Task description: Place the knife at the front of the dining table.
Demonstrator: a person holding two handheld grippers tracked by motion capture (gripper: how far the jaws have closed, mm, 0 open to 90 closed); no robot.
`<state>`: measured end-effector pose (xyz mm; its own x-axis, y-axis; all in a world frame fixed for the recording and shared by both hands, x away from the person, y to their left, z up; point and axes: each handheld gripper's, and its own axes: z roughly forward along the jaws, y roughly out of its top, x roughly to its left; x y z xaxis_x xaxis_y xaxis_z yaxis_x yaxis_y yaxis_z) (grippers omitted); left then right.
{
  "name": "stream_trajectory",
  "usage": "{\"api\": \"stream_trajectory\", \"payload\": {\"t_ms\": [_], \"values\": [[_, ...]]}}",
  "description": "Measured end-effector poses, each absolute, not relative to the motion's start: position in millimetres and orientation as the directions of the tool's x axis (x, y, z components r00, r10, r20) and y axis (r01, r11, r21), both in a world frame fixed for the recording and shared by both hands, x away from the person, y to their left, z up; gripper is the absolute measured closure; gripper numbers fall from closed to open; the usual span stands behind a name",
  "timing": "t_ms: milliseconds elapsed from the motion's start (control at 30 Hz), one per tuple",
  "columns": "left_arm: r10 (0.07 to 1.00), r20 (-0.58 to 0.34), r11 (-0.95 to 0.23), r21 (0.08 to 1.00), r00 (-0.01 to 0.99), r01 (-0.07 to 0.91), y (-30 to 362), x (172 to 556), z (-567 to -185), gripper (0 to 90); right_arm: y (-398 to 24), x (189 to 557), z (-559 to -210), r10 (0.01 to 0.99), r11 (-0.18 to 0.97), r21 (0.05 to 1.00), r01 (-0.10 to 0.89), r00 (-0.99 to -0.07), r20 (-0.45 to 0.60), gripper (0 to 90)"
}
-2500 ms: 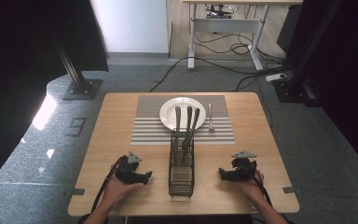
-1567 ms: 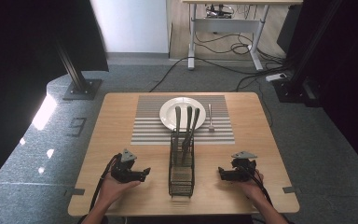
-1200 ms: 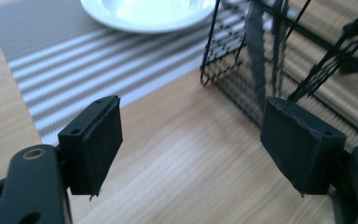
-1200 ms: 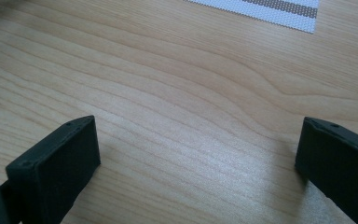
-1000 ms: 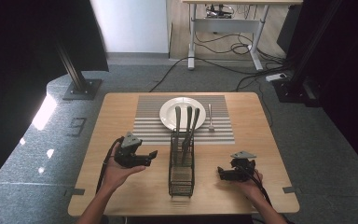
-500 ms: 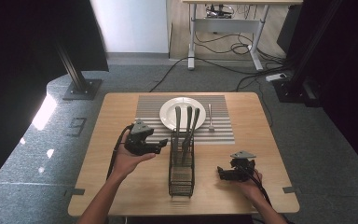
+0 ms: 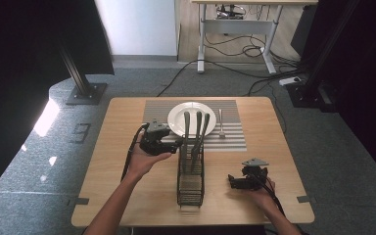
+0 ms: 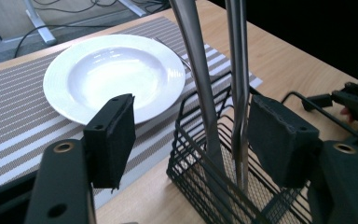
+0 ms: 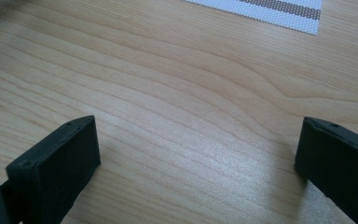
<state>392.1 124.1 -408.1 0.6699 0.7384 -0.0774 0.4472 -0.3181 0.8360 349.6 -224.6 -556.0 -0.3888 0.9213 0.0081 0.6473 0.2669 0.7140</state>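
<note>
At a wooden table (image 7: 127, 196), a person's left tongs (image 7: 176, 145) are raised beside the near end of a black wire basket (image 7: 191, 176) that stands upright in front of a white plate (image 7: 178, 117) on a striped mat (image 7: 232, 139). Seen along the left tongs (image 8: 191, 135), their jaws have just been closing and stand moderately wide, with the metal handles (image 8: 200, 84) of the cutlery in the basket (image 8: 223, 196) rising between the pads; the pads do not press on them, and a clear gap shows on each side. The handles' tops are cut off by the upper edge of that view, and their lower ends are lost behind the mesh, so it cannot be told which are knives, forks or spoons. From above, three handles (image 7: 196, 127) lean out of the basket toward the plate. A single utensil (image 7: 221, 122) lies on the mat right of the plate, too small to identify. The right tongs (image 7: 232, 182) rest low on the table near its front right corner, well apart from the basket; their own view shows the right tongs (image 9: 196, 158) spread wide over bare wood, nothing between them, with a corner of the mat (image 9: 270, 9) at the top edge.
</note>
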Motion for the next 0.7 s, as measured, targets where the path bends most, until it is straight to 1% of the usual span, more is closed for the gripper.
{"api": "stream_trajectory", "payload": {"t_ms": [333, 567, 700], "values": [[0.736, -0.084, -0.316, 0.835, 0.672, 0.450, 109, 403, -407, 35.1, -224, 350, -556, 0.920, 0.269, 0.715, 0.645, -0.391, 0.006, 0.1], [0.747, -0.076, -0.309, 0.840, 0.660, 0.447, 99, 411, -406, 38.6, -224, 349, -556, 0.919, 0.273, 0.716, 0.643, -0.395, 0.004, 0.4], [0.759, -0.083, -0.295, 0.840, 0.646, 0.455, 90, 418, -409, 42.9, -224, 349, -556, 0.918, 0.272, 0.717, 0.642, -0.396, 0.005, 0.8]]}}
